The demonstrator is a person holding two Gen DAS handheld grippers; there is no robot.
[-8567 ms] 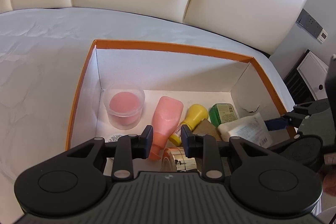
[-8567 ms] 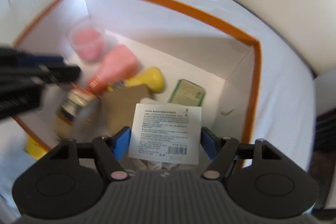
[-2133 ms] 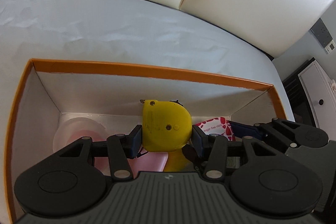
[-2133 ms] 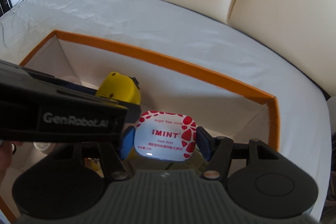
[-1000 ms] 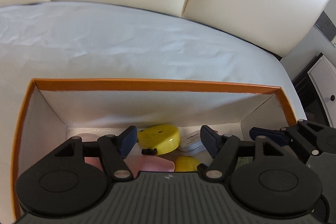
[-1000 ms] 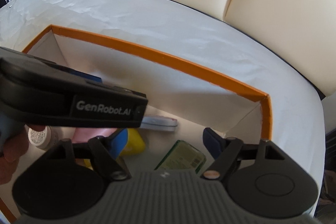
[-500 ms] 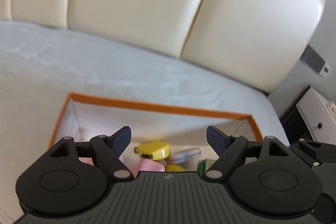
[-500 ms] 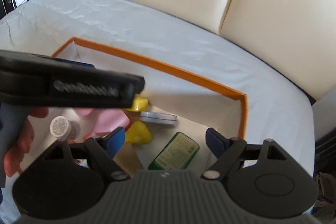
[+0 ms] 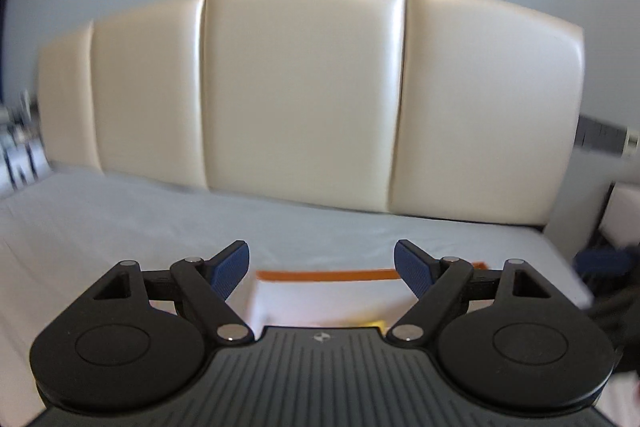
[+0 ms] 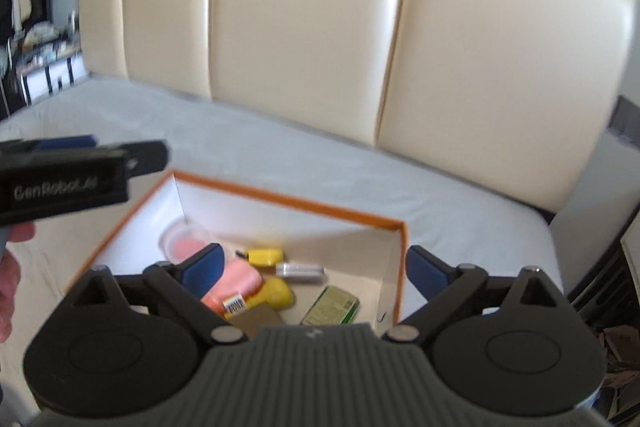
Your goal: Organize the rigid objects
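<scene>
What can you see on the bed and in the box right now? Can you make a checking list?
Surface: white bed sheet, bare around the box.
Job's things: orange-rimmed box holds a yellow tape measure, mint tin, pink bottle, yellow bottle, green tin, clear tub.
Clutter: brown card in the box.
Grippers: left gripper and right gripper open, empty, above the box.
Cables: nothing seen.
Surroundings: cream headboard.
</scene>
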